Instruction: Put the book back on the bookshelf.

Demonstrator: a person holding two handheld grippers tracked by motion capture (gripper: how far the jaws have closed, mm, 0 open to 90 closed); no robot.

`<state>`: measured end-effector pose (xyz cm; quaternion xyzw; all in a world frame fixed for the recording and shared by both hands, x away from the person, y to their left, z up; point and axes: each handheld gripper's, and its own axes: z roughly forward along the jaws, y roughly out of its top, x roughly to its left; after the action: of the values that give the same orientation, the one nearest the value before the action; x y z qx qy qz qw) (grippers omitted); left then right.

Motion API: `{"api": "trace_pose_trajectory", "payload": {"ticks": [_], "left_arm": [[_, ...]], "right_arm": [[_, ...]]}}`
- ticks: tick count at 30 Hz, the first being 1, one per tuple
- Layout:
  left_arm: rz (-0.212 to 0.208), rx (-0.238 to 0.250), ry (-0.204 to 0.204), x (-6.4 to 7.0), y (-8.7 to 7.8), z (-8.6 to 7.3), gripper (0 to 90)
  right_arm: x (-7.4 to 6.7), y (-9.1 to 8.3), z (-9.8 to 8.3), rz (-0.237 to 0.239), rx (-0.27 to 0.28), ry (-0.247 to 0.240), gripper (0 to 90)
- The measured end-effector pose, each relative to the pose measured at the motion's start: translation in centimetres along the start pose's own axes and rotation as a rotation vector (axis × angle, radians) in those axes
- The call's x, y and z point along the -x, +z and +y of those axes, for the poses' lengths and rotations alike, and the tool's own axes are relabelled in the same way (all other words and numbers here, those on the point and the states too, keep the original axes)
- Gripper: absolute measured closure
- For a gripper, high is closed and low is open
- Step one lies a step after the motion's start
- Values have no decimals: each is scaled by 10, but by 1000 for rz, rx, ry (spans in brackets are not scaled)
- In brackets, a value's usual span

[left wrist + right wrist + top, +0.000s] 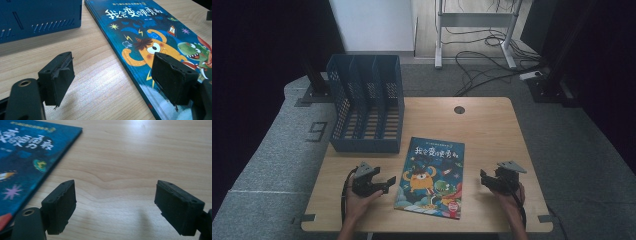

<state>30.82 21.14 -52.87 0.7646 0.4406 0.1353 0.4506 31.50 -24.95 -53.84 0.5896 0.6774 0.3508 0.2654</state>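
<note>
flat at table centre: blue picture book with cartoon monster cover (432, 176), long axis 12-to-6, title toward 12. at 10 o'clock, dark blue slotted plastic file rack (366, 105). flanking at 9 and 3: left gripper (382, 185), right gripper (486, 181), both wide open, empty.

Table (492, 135) — pale wood grain, smooth, soft sheen. Picture book (150, 42) cover — glossy printed paper. File organizer (367, 107) — blue perforated plastic, matt. Left gripper (113, 80) and right gripper (115, 206) pads: black, matt, rough-edged.
</note>
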Motion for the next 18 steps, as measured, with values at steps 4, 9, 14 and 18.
{"api": "trace_pose_trajectory", "payload": {"ticks": [4,9,14,18], "left_arm": [[3,2,-1,0,0,0,184],[8,2,-1,0,0,0,184],[6,0,1,2,2,0,184],[2,-4,3,4,3,0,184]], "right_arm": [[-3,-3,2,11,11,-6,171],[-11,-7,6,40,29,-12,172],[-15,-9,7,60,40,-17,174],[-21,-10,9,80,42,-20,175]]}}
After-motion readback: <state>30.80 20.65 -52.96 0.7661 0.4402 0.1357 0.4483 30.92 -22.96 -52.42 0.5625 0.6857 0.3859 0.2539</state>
